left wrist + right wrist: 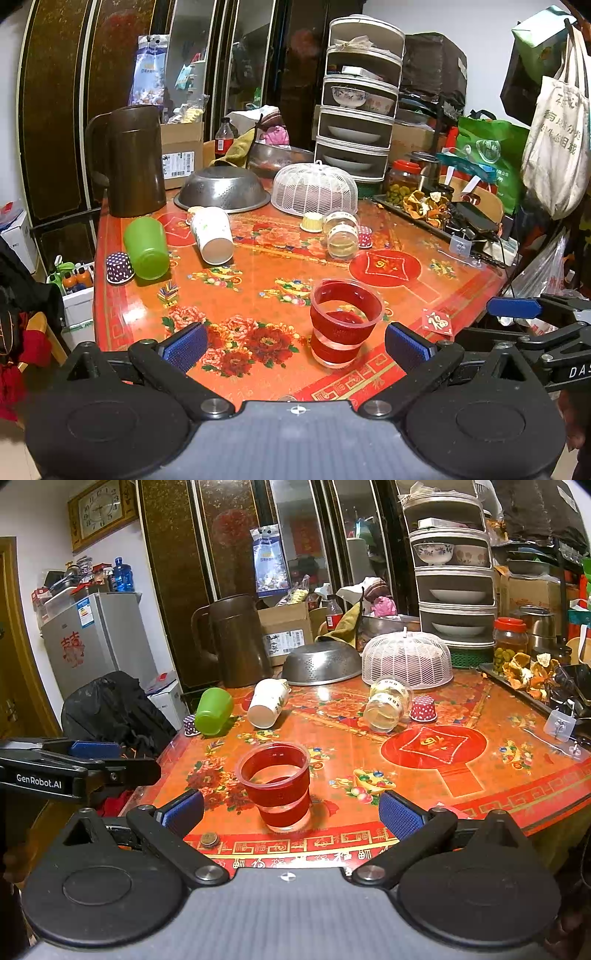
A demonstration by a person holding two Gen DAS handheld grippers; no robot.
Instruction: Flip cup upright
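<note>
A clear plastic cup with a red sleeve (343, 325) stands upright near the table's front edge, also in the right wrist view (279, 786). A green cup (147, 247) (213, 711), a white paper cup (212, 234) (267, 702) and a clear glass cup (341, 236) (388, 703) lie on their sides farther back. My left gripper (295, 345) is open and empty, just short of the red cup. My right gripper (291, 812) is open and empty, the red cup just beyond its fingers.
The table has a red flowered cloth (258, 273). At the back stand a brown jug (135, 162), an upturned steel colander (223, 188), a white mesh food cover (314, 190) and a tiered dish rack (358, 99). Small dotted cupcake liners (119, 267) (423, 709) sit by the cups. A coin (209, 839) lies at the front edge.
</note>
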